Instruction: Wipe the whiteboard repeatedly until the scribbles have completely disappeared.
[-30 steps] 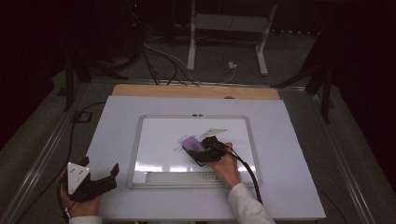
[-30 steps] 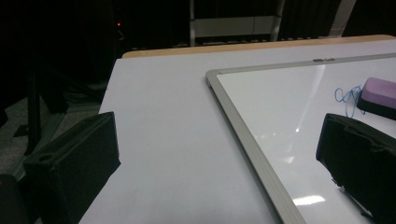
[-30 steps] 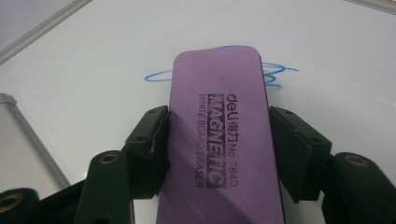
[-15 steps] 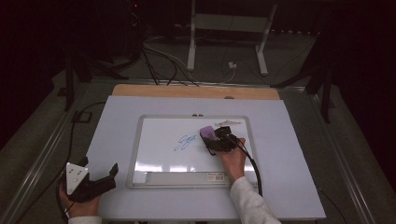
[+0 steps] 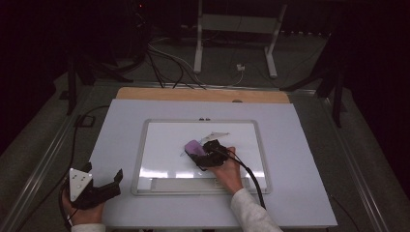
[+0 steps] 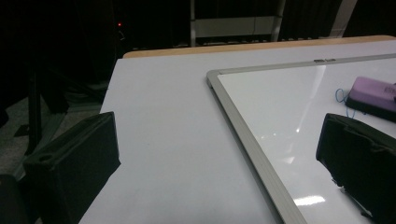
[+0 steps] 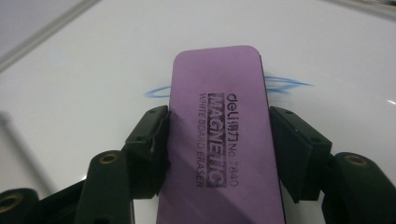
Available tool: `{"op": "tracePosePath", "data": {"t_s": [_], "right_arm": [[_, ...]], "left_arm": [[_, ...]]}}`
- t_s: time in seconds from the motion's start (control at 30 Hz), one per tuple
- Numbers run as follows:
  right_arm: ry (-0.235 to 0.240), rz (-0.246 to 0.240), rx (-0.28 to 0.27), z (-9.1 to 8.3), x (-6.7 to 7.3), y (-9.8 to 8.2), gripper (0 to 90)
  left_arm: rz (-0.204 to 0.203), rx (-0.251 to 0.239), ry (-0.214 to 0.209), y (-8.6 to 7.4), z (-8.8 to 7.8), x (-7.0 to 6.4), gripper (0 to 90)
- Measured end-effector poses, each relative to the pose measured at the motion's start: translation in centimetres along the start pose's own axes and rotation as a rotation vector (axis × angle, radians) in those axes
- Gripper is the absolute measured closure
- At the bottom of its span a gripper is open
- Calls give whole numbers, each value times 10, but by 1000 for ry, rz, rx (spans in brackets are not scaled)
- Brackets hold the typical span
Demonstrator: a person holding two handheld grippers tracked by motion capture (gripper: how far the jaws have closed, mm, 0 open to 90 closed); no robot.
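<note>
The right gripper [image 7: 219,144] pinches the eraser [image 7: 224,130] between its fingers on the whiteboard [image 5: 159,140], blue marks [image 7: 285,85] just beyond them unwiped, so erasing looks unfinished; the left gripper [image 5: 104,186] rests wide, empty.

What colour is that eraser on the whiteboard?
Purple, with black lettering on top; the eraser shows best in the right gripper view.

Purple magnetic eraser [image 7: 219,135] — flat, printed side up — lies over blue marks [image 7: 280,85] on the whiteboard [image 5: 159,145].
</note>
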State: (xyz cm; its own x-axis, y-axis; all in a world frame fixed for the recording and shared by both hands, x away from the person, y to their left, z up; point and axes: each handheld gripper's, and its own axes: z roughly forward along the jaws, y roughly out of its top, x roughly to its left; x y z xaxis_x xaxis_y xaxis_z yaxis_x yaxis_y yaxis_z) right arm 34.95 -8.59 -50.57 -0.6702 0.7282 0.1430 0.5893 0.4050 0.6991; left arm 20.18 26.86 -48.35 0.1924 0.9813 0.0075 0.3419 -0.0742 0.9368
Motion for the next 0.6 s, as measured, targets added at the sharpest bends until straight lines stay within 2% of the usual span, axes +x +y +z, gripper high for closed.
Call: {"op": "tracePosePath", "data": {"t_s": [0.07,0.17,0.23,0.43,0.5,0.6], "right_arm": [[24,-22,2,1,5,0,411],[33,-24,7,2,4,1,411],[0,-9,7,1,1,2,411],[-136,112,3,-4,-22,4,412],[-156,137,2,-6,-27,3,412],[-163,128,3,-6,-23,3,412]], "left_arm": [[2,2,-1,0,0,0,2],[1,0,0,0,0,0,2],[-1,-2,1,0,0,0,2],[-5,-4,2,0,-1,1,2],[-5,-4,2,0,-1,1,2],[-1,-1,1,0,0,0,2]]}}
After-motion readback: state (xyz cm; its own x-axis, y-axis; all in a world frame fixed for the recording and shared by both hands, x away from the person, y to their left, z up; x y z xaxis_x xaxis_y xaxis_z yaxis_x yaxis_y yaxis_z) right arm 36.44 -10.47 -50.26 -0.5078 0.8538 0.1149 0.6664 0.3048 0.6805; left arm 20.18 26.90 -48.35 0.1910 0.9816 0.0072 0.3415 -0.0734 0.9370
